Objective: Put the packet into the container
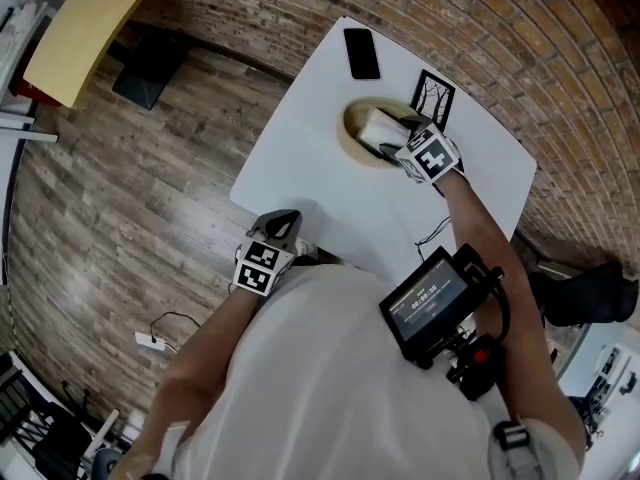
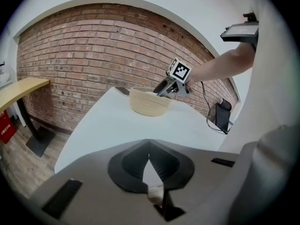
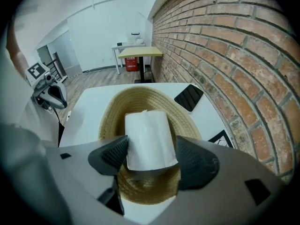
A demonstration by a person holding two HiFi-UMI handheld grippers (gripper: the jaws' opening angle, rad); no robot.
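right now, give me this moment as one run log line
phase: placing | right tool: shut on packet, over container | left tool: shut, empty, at table edge | packet: not yet released

A red brick wall (image 1: 560, 88) runs behind the white desk (image 1: 320, 168). The floor (image 1: 120, 218) is wooden planks (grey-brown), and a yellow-topped table (image 1: 85, 23) stands well apart.

The right arm (image 1: 482, 230) reaches forward, almost straight; the right gripper (image 1: 388, 136) tilts down and away, its fingers (image 3: 194, 161) pressed on either side of a white packet (image 3: 147, 137); the left arm (image 1: 205, 343) is bent, the left gripper (image 1: 282, 226) held close to the torso, its fingers (image 2: 126, 165) meeting tip to tip, nothing between them.
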